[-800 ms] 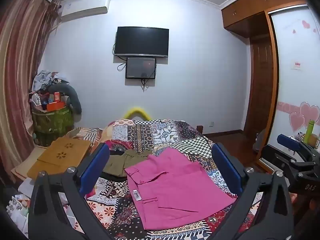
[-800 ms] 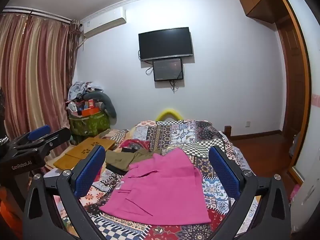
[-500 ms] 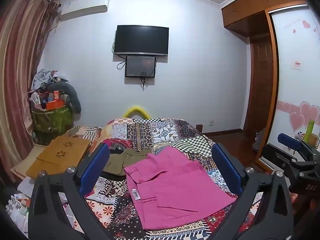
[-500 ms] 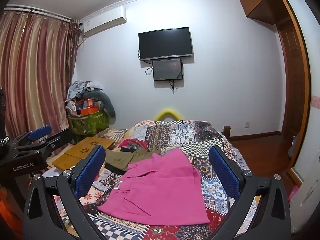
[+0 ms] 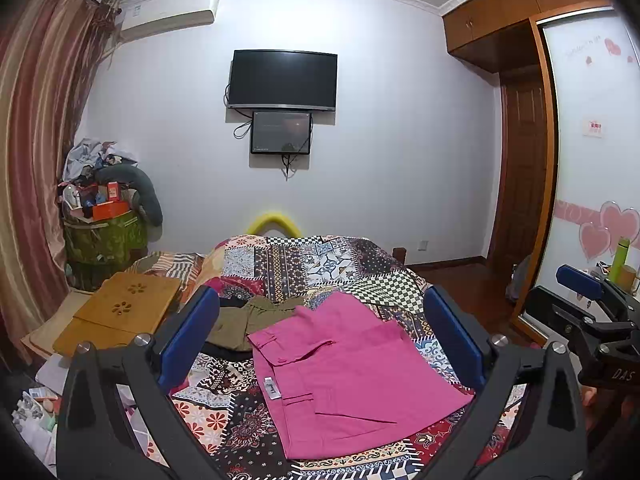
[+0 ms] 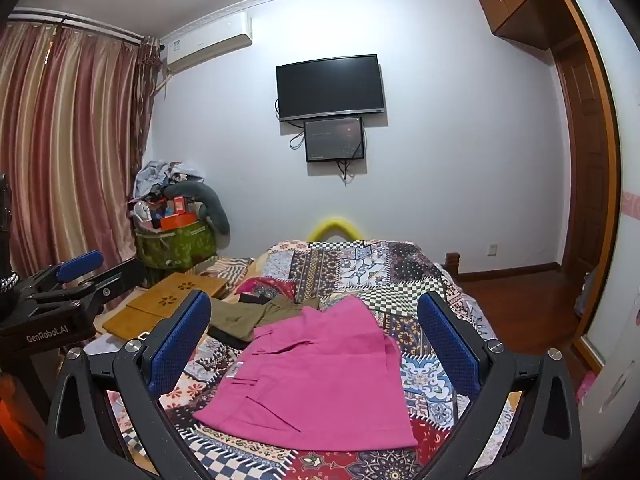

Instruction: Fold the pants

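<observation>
Left wrist view: pink pants [image 5: 344, 376] lie on the quilt [image 5: 304, 260] beyond both grippers' wide-apart jaws.

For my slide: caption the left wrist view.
Open left tool above pink pants on a patchwork bed.

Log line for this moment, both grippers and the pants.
left gripper: open, above bed, empty | right gripper: open, empty | pink pants: flat on patchwork quilt, untouched | olive garment: beside them
</observation>
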`<state>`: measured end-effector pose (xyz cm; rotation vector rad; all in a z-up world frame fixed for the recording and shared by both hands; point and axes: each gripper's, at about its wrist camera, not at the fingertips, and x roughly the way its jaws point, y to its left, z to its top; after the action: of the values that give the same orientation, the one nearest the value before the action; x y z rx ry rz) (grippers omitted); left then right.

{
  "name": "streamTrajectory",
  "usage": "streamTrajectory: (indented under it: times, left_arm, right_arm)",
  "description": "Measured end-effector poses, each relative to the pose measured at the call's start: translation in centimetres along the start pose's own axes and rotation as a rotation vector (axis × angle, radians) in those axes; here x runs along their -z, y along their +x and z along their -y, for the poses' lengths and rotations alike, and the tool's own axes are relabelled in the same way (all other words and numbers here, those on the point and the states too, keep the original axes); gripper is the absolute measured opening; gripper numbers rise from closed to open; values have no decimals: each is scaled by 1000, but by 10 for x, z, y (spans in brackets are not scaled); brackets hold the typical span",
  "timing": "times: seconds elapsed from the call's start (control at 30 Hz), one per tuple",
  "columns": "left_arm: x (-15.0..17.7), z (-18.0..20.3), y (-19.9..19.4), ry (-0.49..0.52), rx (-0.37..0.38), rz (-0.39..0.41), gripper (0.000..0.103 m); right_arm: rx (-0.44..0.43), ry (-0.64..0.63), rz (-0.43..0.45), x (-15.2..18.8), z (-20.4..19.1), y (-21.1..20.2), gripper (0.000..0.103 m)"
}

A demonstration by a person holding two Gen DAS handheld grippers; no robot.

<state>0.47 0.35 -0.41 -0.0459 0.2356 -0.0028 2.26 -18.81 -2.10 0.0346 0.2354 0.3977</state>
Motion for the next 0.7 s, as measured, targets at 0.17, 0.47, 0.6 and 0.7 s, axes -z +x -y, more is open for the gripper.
streamTrajectory:
  times: [0.17,0.47,0.6,0.7]
  left_arm:
    - [1,2,1,3,-4,1,103]
    - [1,2,1,2,-2,1,103]
    - [0,3,-1,9,-4,2,103]
    - [0,4,-1,14,-8,5,103]
  right_arm:
    - [0,1,-2,2,5,1,103]
    - [1,0,-1,2,4,1,103]
    - [2,1,-2,2,5,1,103]
    - [1,1,-2,2,6,0,103]
